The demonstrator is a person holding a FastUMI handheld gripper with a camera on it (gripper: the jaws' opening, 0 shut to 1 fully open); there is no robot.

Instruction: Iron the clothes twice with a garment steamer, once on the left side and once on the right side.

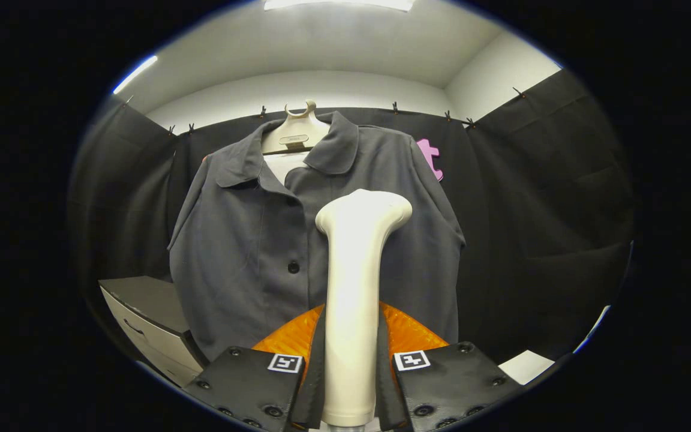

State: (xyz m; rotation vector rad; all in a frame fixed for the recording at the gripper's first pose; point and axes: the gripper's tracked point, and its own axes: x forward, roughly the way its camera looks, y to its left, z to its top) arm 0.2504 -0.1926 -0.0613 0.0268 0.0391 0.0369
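A cream garment steamer (354,282) stands upright between my fingers, and my gripper (350,360) is shut on its handle. Its rounded head (364,211) points at the chest of a dark grey buttoned shirt (249,252), a little to the right of the button line. The shirt hangs on a beige hanger (296,129) against the black booth wall, facing me. I cannot tell whether the steamer head touches the fabric.
A low cabinet with a dark top and pale drawers (147,324) stands beside the shirt's left hem. A white surface (525,366) lies low on the right. Black cloth walls (549,198) close in behind and on both sides.
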